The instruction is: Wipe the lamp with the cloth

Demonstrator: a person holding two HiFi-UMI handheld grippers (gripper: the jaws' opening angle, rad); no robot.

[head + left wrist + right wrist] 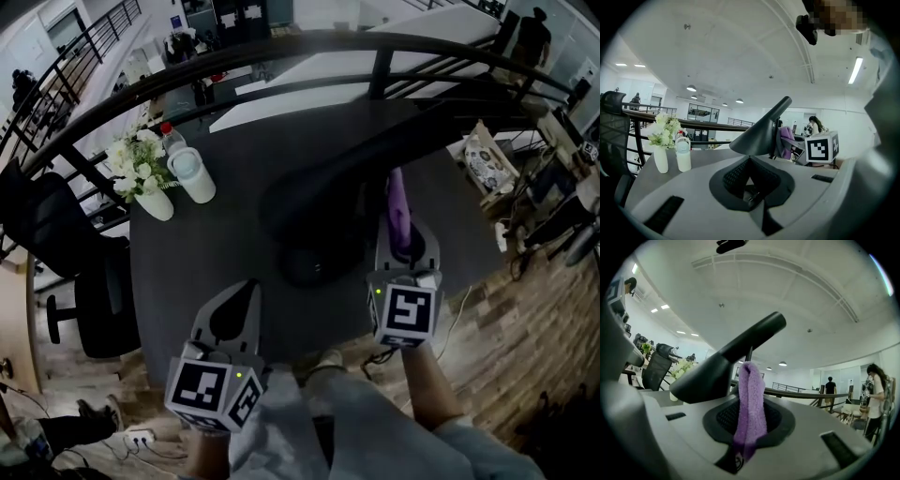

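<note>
A black desk lamp (314, 246) stands on the dark table (187, 272), its long head sweeping up to the right. My right gripper (406, 246) is shut on a purple cloth (398, 204), held upright just right of the lamp's base and under its head. In the right gripper view the cloth (751, 408) rises from the shut gripper (743, 451) in front of the lamp head (726, 363); contact cannot be told. My left gripper (246, 298) sits at the table's near edge, shut and empty. Its own view shows the gripper (750, 186) below the lamp head (761, 131).
A white vase of flowers (142, 173) and a white bottle (194, 175) stand at the table's far left corner. A black office chair (80, 281) is left of the table. A dark railing (281, 47) curves behind it. Wood floor lies to the right.
</note>
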